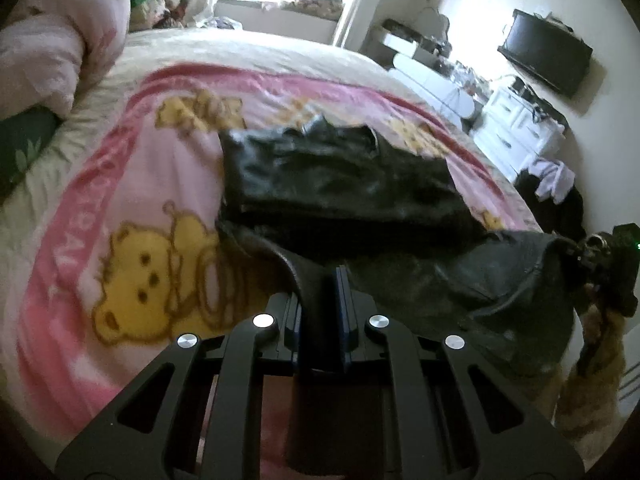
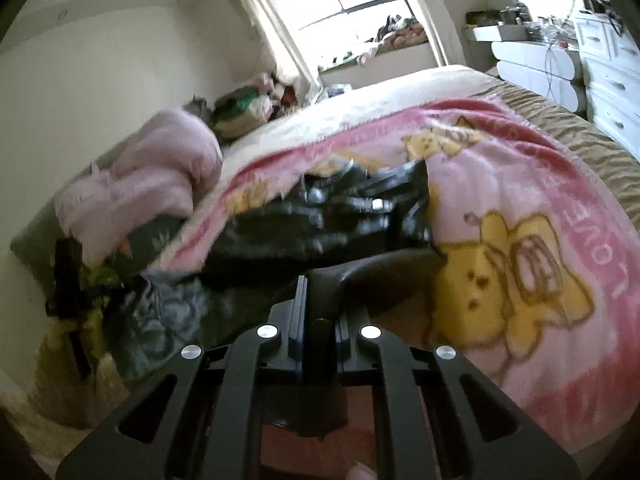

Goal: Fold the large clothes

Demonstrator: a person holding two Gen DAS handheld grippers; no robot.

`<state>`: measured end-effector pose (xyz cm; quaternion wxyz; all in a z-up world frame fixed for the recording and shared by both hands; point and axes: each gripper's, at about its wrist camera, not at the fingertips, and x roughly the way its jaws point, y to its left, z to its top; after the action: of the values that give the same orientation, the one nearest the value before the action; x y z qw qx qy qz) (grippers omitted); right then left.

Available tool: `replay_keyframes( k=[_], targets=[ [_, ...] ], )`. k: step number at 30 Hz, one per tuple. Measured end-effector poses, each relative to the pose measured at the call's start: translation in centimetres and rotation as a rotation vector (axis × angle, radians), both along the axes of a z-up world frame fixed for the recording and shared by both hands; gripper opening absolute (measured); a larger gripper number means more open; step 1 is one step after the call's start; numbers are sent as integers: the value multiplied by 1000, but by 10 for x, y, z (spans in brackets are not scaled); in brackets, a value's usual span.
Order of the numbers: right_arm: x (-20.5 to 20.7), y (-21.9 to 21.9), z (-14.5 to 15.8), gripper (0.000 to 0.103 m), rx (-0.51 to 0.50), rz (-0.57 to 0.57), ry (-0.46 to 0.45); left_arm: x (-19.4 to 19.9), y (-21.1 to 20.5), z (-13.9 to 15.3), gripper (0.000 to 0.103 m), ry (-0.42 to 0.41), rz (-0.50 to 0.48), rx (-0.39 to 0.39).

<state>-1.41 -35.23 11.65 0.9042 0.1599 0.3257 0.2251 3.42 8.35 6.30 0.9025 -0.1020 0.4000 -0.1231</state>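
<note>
Black leather jacket lies mid-frame on the pink bear blanket covering the bed, long axis left to right, collar toward the frame top. Left hand-held gripper and right hand-held gripper each pinch its near hem.

Left gripper: bottom centre of the frame, jaws pinched on a dark edge of the black leather jacket.
Jacket: spread mid-frame over the pink bear blanket; one part trails to the lower right.
Right gripper: right edge, at that trailing part; grip unclear.
Pink duvet: bunched, upper left.
Television: upper right, on the wall.
</note>
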Motion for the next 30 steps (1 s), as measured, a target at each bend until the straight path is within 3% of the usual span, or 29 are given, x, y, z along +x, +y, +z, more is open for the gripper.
replay_keyframes(
  k=[6,11,30],
  targets=[
    [36,-12,7,9,94,-103,-36,23,3,13,7,-42,57,22],
    [65,-10,10,9,106,-137,-44,41,4,14,7,-51,72,9],
    [162,16,-8,9,-20,-242,0,121,12,-2,8,-37,149,-6]
  ],
)
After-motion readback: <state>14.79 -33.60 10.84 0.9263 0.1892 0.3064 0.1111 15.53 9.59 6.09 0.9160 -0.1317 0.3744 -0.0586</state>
